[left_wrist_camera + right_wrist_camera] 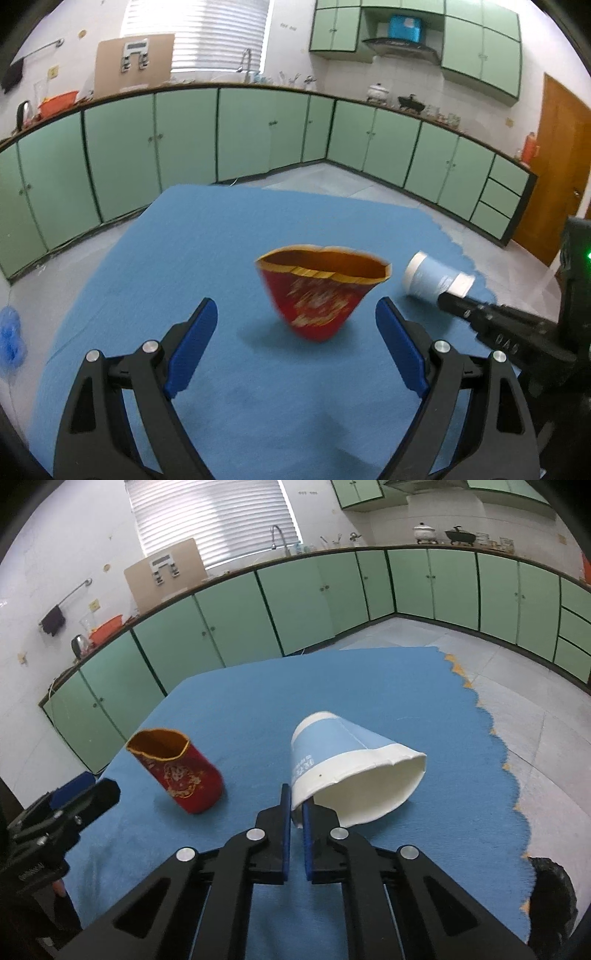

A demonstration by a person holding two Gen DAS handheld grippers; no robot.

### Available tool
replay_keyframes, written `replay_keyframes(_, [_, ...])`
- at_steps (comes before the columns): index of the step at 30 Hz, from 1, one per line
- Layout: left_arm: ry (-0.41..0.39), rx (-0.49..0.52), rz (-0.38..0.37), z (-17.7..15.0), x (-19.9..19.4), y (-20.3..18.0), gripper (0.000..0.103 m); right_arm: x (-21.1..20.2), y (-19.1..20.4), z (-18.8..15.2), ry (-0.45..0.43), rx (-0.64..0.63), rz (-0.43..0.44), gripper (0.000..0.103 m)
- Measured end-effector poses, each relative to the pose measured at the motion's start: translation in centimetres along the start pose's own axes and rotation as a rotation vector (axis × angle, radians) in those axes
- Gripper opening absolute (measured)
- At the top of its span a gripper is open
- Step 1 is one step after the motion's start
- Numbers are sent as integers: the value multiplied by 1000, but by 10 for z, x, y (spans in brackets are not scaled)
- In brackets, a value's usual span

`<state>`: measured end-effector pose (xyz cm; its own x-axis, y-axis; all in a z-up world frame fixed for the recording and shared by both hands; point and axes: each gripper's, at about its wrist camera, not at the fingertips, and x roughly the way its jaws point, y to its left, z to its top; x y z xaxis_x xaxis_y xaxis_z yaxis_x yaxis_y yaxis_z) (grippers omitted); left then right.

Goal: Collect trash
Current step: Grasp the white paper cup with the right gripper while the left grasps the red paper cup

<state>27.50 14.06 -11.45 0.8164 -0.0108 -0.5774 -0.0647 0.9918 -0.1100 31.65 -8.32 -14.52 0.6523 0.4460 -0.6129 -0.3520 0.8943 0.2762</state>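
Blue cloth (207,236): in the left wrist view it covers the table under both tongs.
Left tongs (295,317): spread wide, nothing between the blue pads (194,347); they hang above the cloth.
Red pouch (317,295): just ahead of the left tongs, a little toward the right pad, mouth open upward. It is blurred, and I cannot tell if it stands on the cloth or is tilted.
Cup (436,277): ahead and to the right of the left tongs, on its side, base pointing away. Its rim end meets the tip of the right tongs (448,301), which come in from the right edge.
Cabinets (258,129): green doors, far beyond the table.

Right tongs (295,805): in the right wrist view, pressed together on the rim of the cup (351,760); one pad is outside the wall, one is inside the mouth.
Cup, position: paper, white with a light blue band, tilted; the mouth faces the camera and the base points away. It seems lifted off the cloth (369,686), but this is not sure.
Pouch (177,768): ahead and left of the right tongs, well apart from the cup, leaning.
Left tongs, tip (79,799): at the left edge, near the pouch, not touching it.
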Motion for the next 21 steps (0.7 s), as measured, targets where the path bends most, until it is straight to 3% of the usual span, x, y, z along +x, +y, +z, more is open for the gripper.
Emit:
replay_keyframes(8, [-41,22,-42,21,12,-30,83,-11,-5,5,-23,-8,-18,6])
replay_keyframes(13, [-20,37,-48,23,24,-42,75,-12,-10,5,-26,5,-17,6])
replay_keyframes(21, [30,48,-32,13,37,-47,73,-12,-12,3,-27,8,-13,6])
